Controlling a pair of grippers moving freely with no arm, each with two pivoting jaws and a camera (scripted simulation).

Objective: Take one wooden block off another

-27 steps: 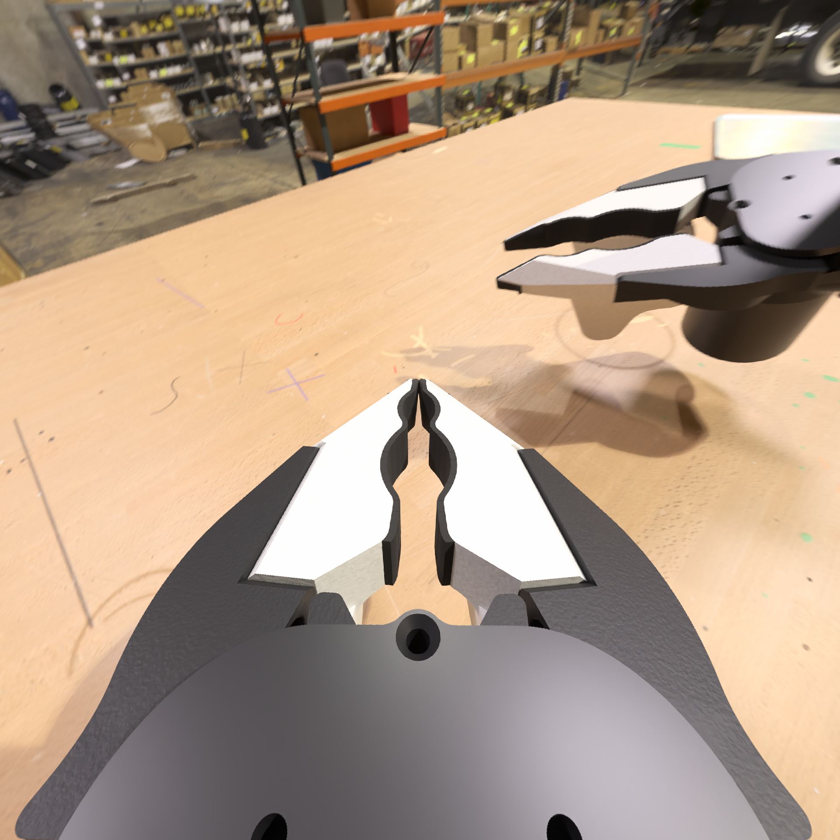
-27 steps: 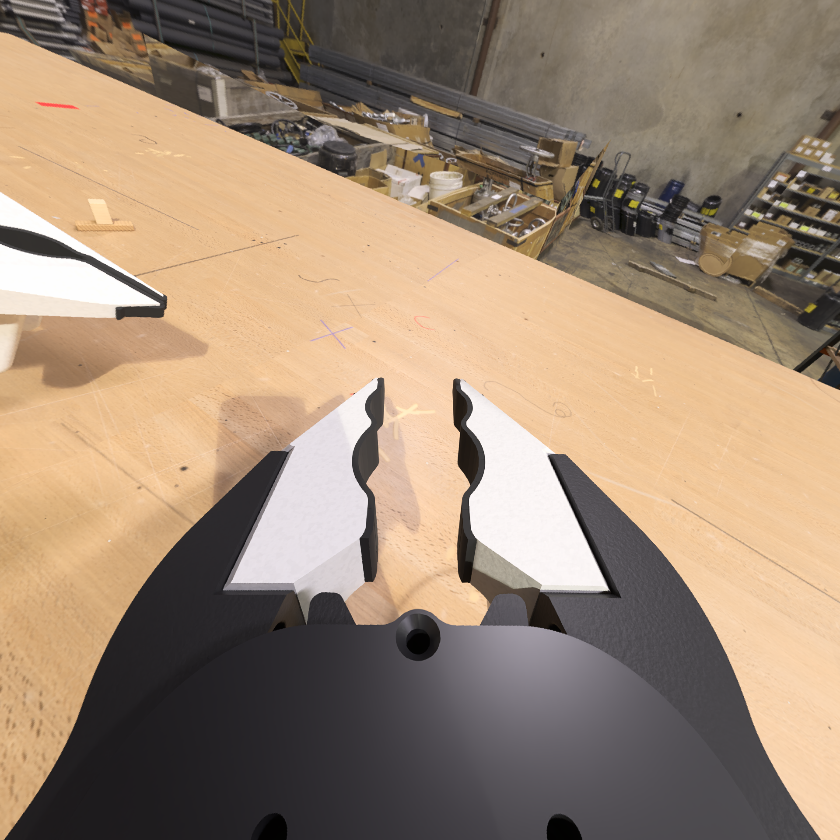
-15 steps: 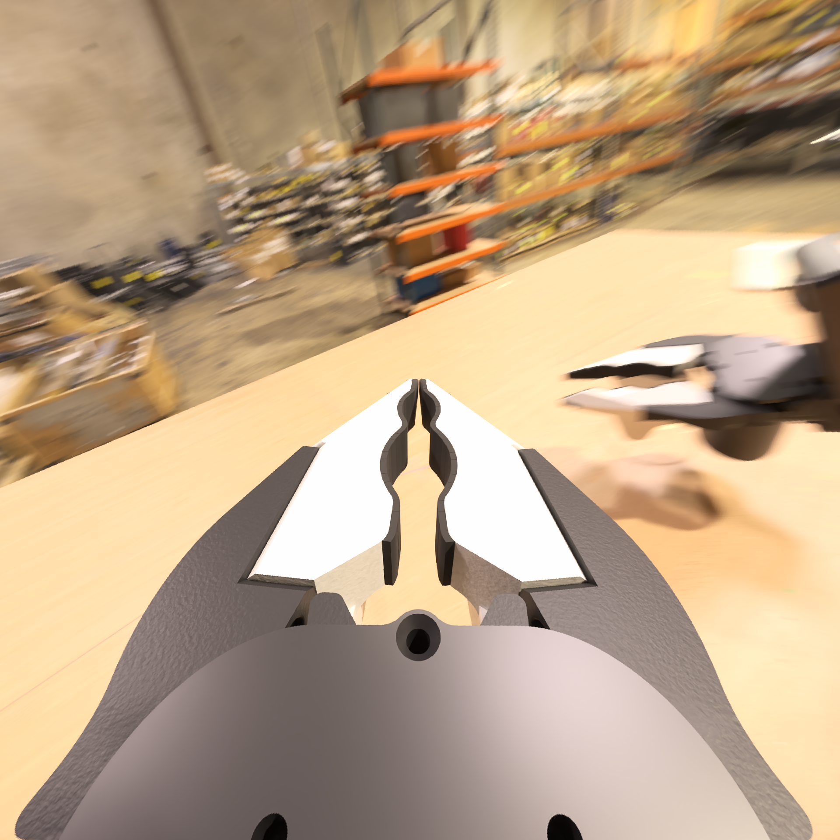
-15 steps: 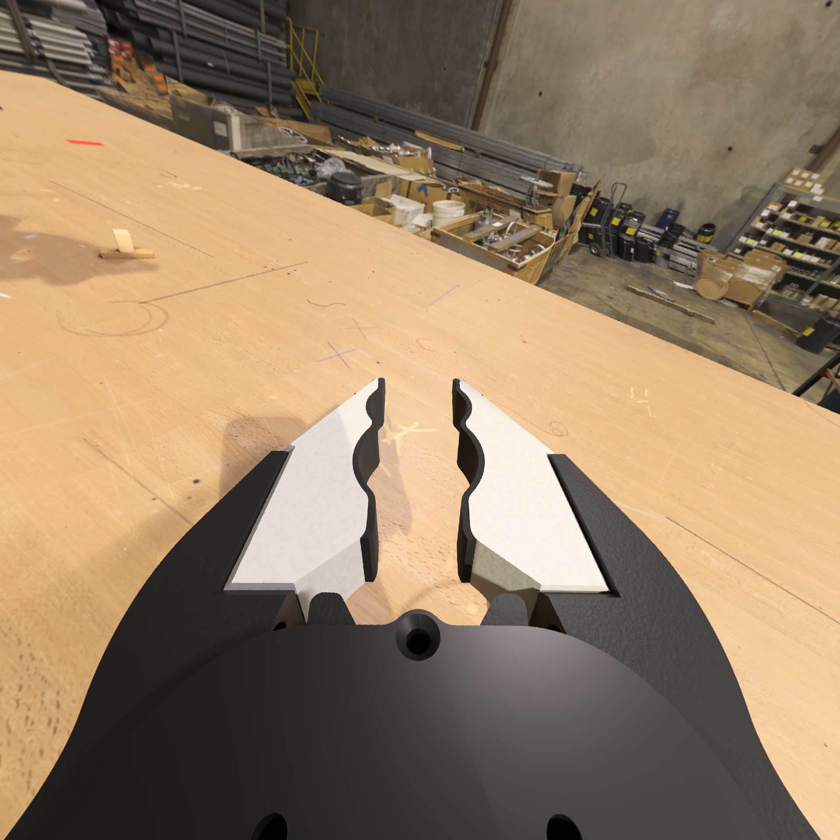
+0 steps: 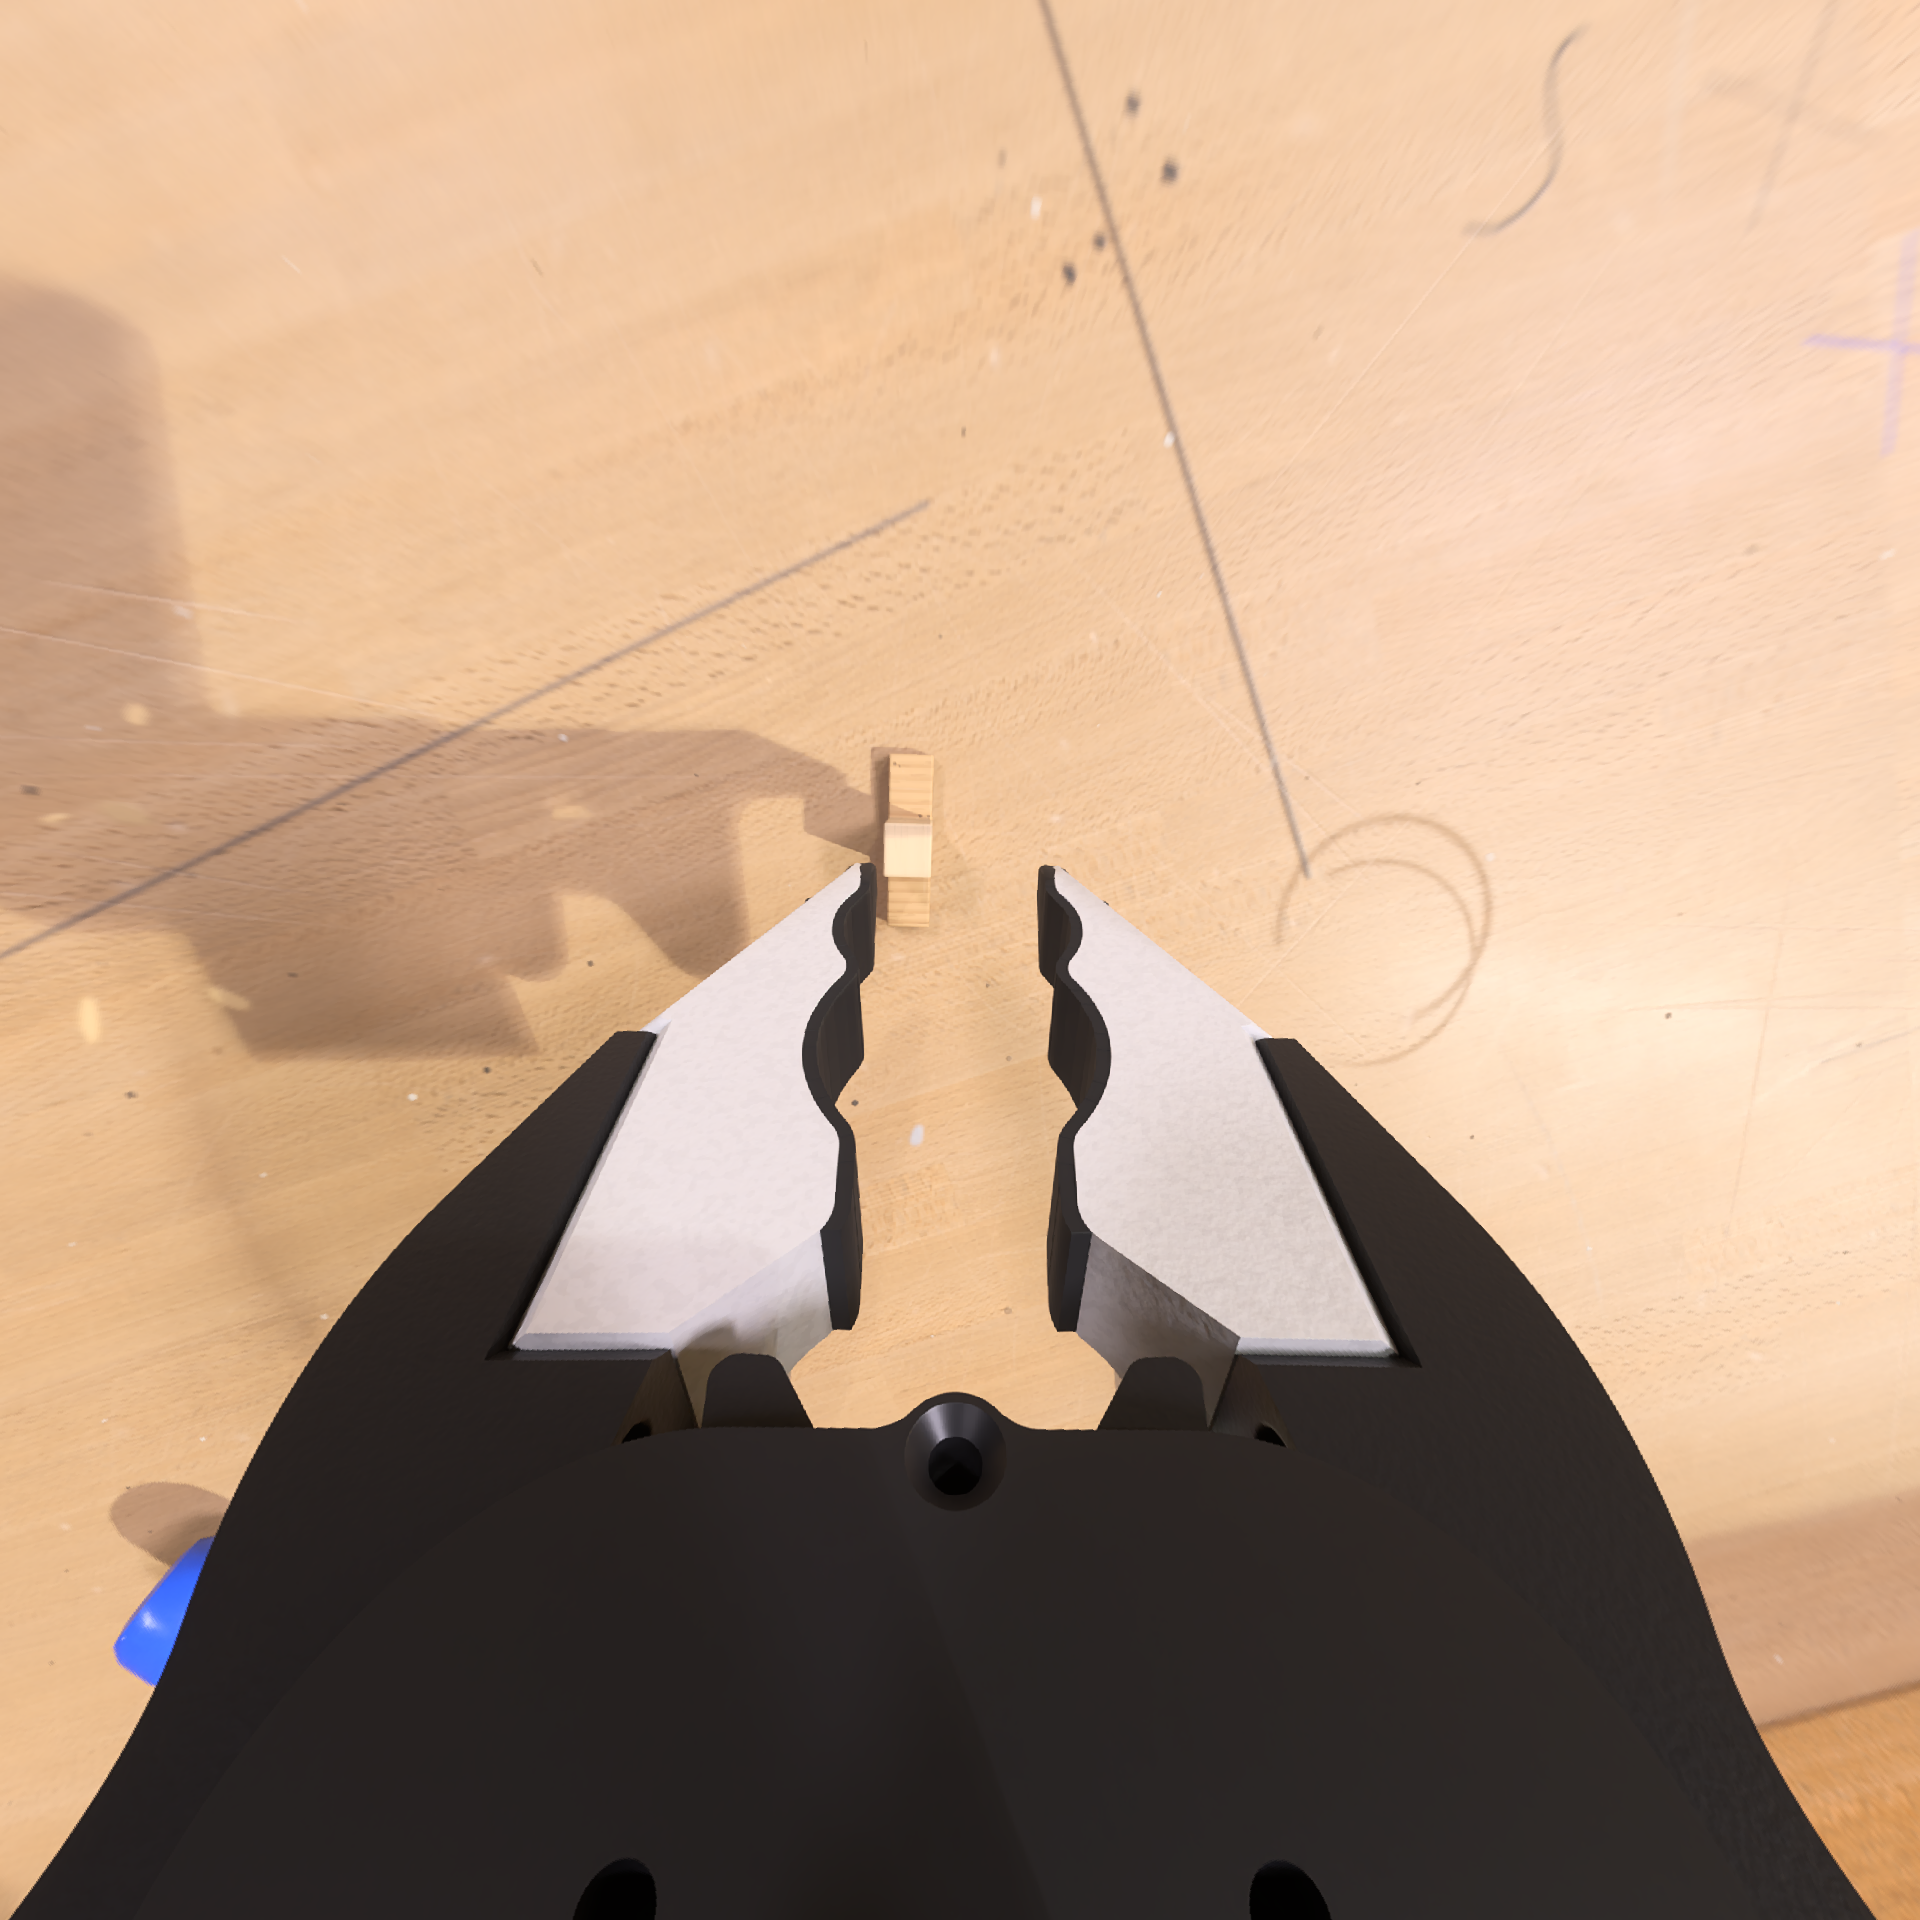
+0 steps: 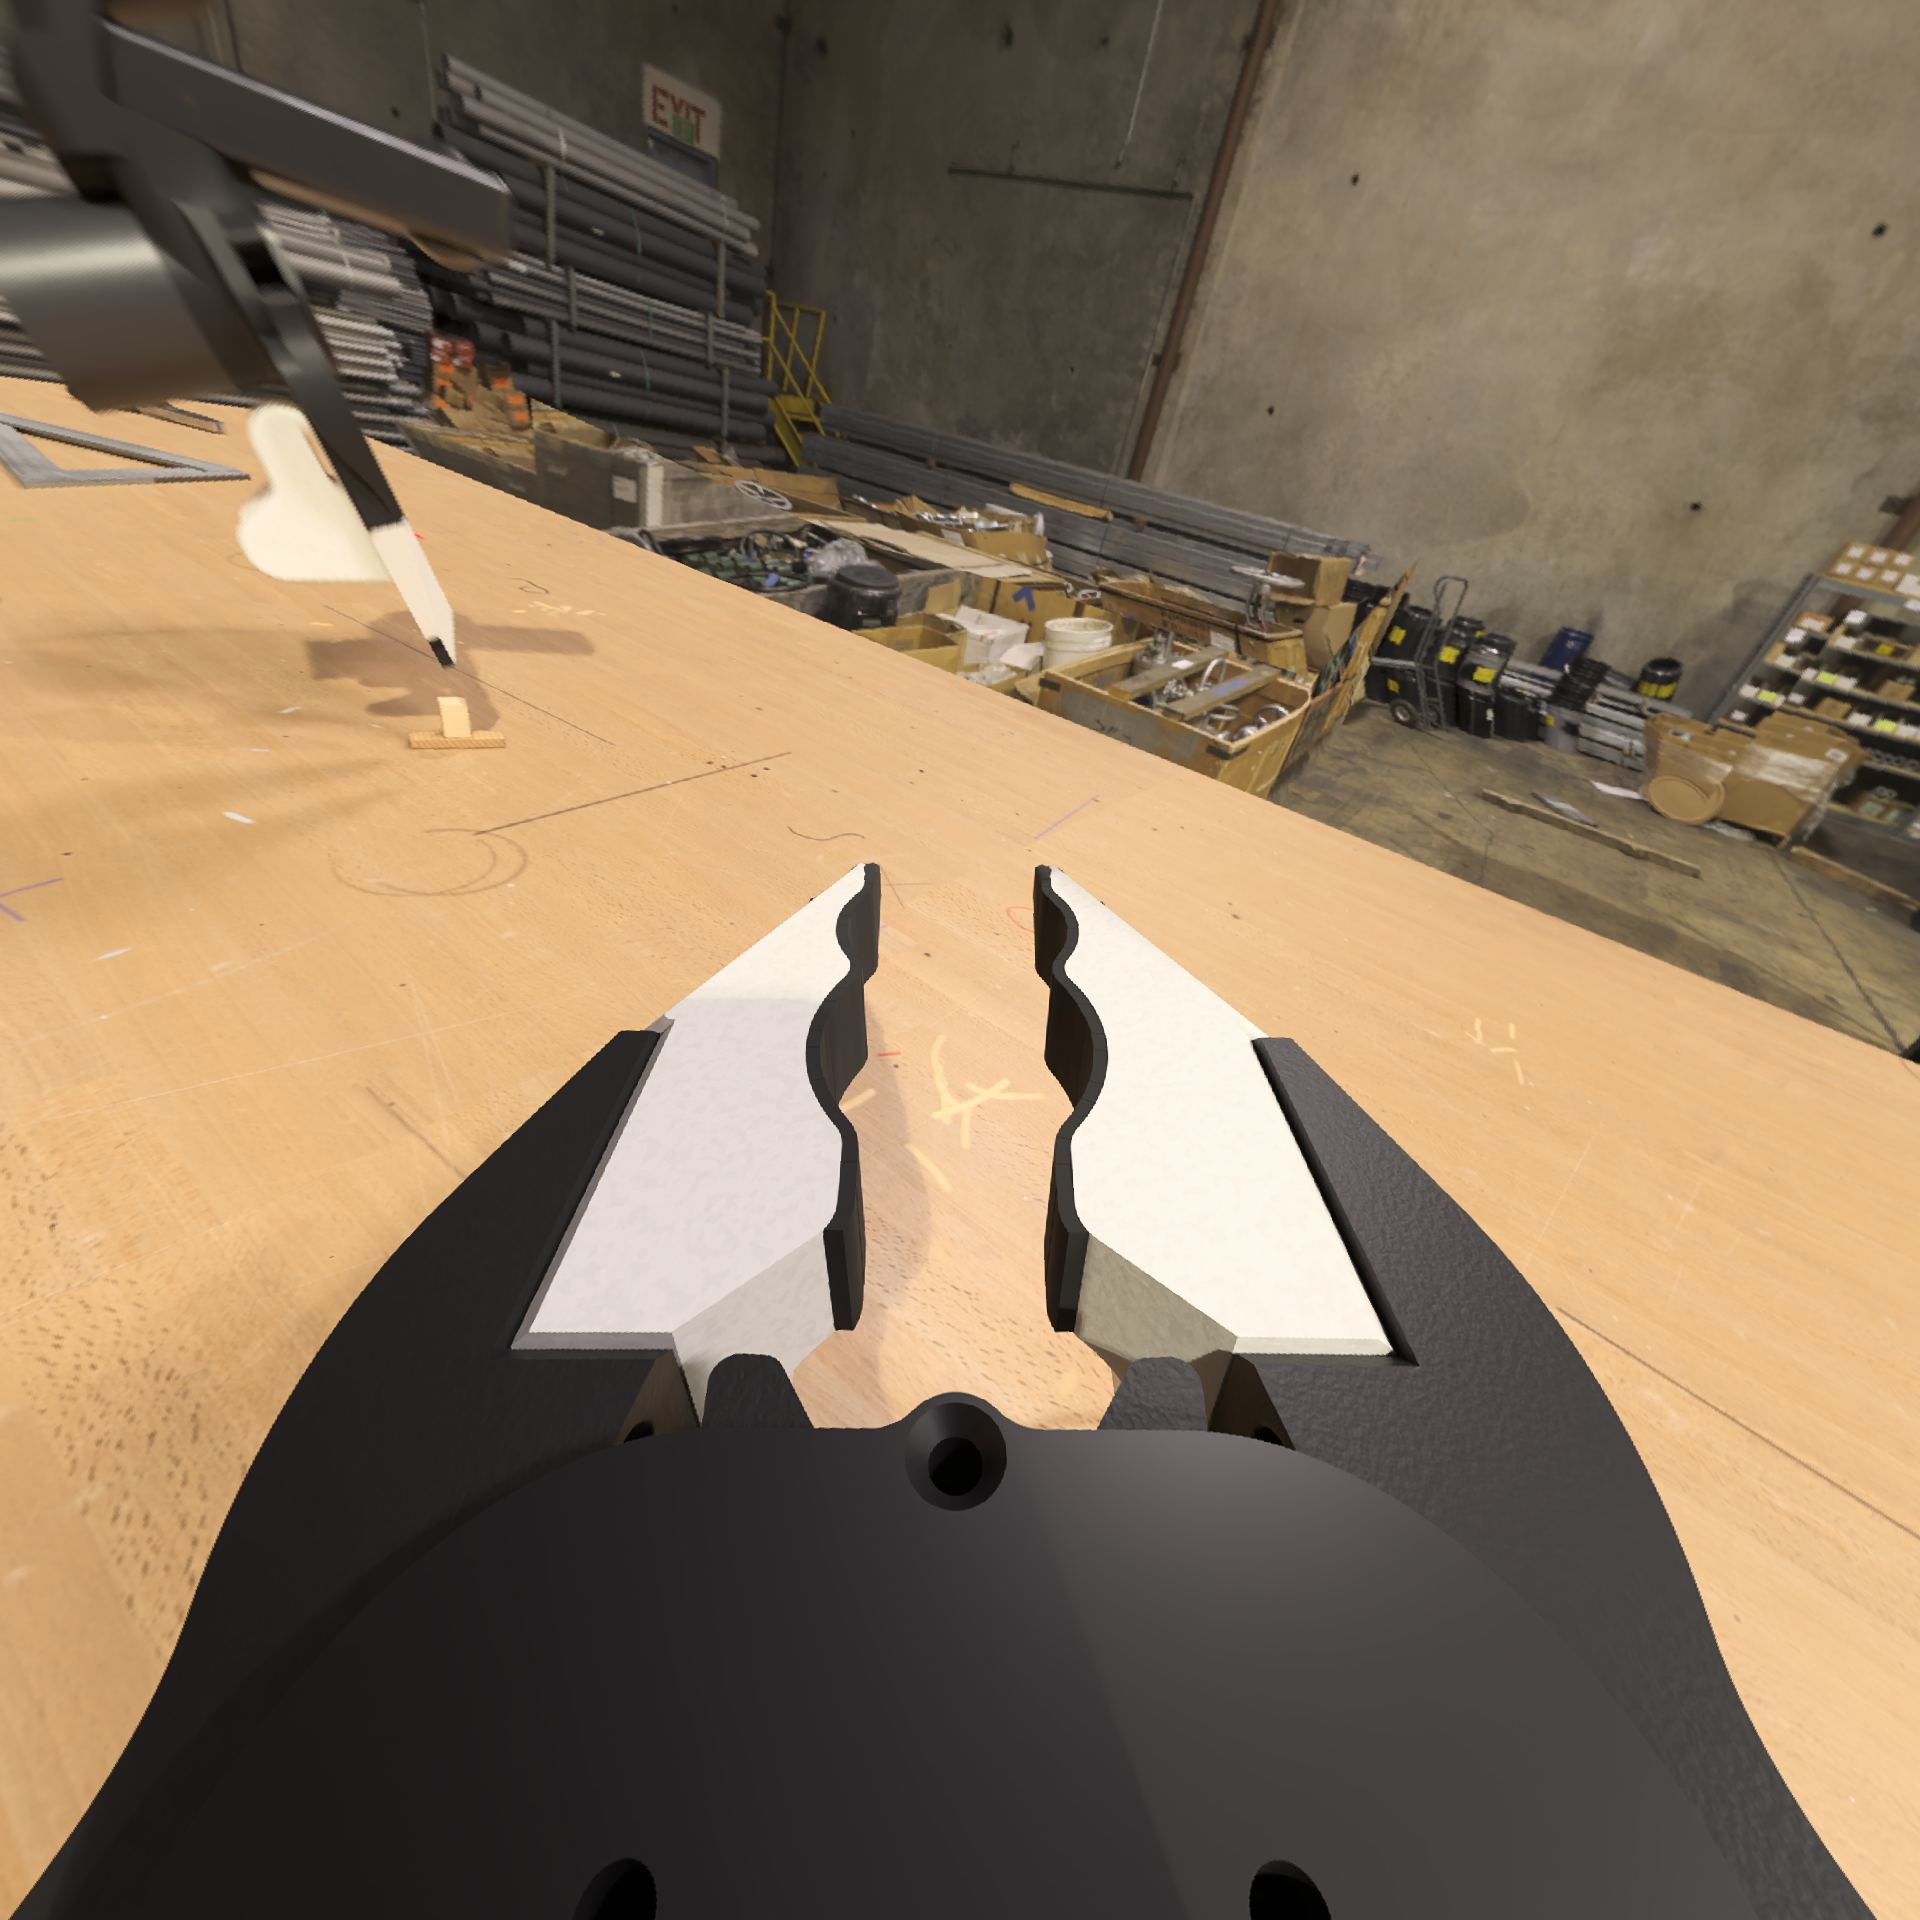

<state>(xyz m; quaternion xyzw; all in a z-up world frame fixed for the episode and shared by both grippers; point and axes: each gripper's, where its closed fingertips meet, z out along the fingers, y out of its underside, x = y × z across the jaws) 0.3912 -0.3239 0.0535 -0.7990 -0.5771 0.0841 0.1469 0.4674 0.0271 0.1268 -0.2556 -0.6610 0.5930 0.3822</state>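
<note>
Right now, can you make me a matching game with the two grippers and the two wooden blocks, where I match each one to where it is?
Things:
1. left gripper
2. right gripper
3. small upright block
4. long flat block

Places:
A. lies flat on the table, under the other block
B. open, low over bare table, far from the blocks
C. stands on top of the flat block
D. open, pointing down above the blocks, not touching them

Pairs: 1-D, 2-B, 3-C, 4-A
</note>
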